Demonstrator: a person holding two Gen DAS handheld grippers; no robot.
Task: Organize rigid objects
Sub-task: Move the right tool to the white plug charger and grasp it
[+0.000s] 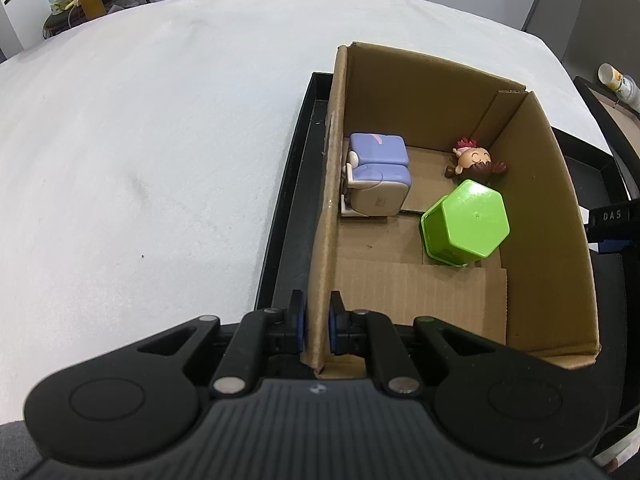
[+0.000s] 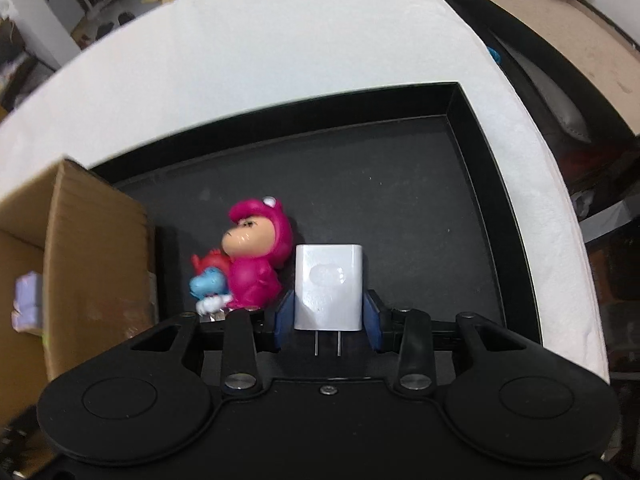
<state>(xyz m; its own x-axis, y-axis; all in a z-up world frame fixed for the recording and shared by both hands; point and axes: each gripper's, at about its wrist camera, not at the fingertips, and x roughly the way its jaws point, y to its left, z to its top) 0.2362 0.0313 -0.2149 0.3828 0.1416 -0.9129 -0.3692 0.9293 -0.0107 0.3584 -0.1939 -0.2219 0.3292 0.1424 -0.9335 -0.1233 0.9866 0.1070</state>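
Note:
My left gripper (image 1: 318,322) is shut on the left wall of a brown cardboard box (image 1: 332,184) that stands in a black tray (image 1: 288,216). Inside the box lie a purple-and-white charger-like block (image 1: 378,176), a green hexagonal cup (image 1: 466,224) on its side and a small doll figure (image 1: 476,160). My right gripper (image 2: 329,312) is shut on a white plug adapter (image 2: 328,286), prongs toward the camera, above the black tray (image 2: 400,184). A pink hooded figure (image 2: 256,252) and a small blue-and-red figure (image 2: 210,282) stand just left of it, beside the box (image 2: 96,248).
The tray sits on a white padded table (image 1: 140,140). Part of the other gripper (image 1: 612,220) shows at the box's right. A dark chair and wooden surface (image 2: 560,92) lie beyond the table's right edge. Shoes and furniture stand on the floor far behind.

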